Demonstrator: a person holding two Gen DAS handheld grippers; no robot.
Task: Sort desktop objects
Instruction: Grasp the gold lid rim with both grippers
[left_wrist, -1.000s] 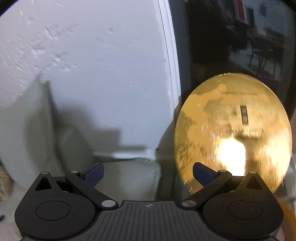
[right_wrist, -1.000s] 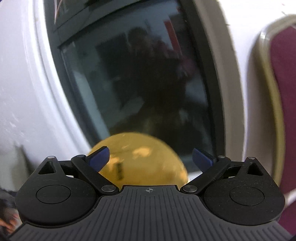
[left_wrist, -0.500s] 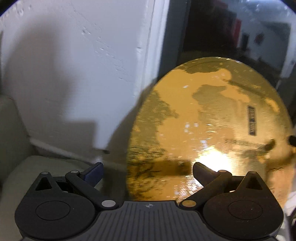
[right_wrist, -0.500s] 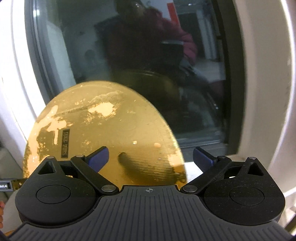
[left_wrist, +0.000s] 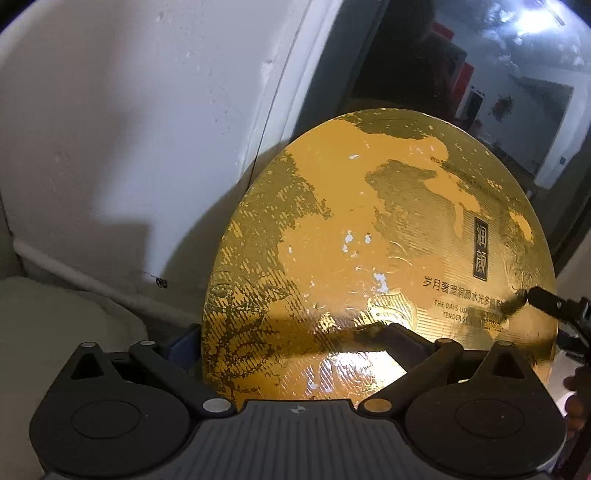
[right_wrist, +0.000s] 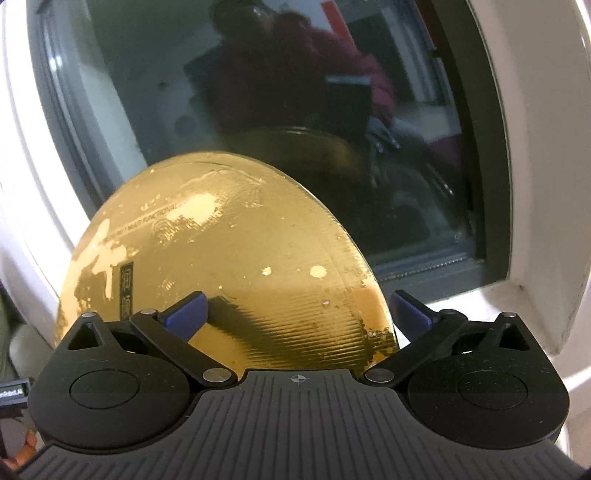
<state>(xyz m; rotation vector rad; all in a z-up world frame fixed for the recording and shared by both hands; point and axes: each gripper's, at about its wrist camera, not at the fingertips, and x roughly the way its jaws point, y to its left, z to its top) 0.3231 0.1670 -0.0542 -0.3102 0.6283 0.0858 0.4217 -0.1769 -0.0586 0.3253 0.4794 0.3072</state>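
Both claws have closed in on the gold disc (left_wrist: 369, 240), left claw (left_wrist: 295, 343) and right claw (right_wrist: 299, 310) spread wide astride its edges.

Dim fisheye views curve at the edges, glare flares off the gold disc (left_wrist: 369, 258), shadows darken the wall (left_wrist: 129, 147).

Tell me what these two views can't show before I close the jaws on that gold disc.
- Gold disc bottom edge and what it rests on: both views, hidden behind the gripper bodies.
- Disc's depth: not visible.
- Left gripper contact with the rim: its left finger is hidden behind the disc.
- English print: left view, partly covered, too small.
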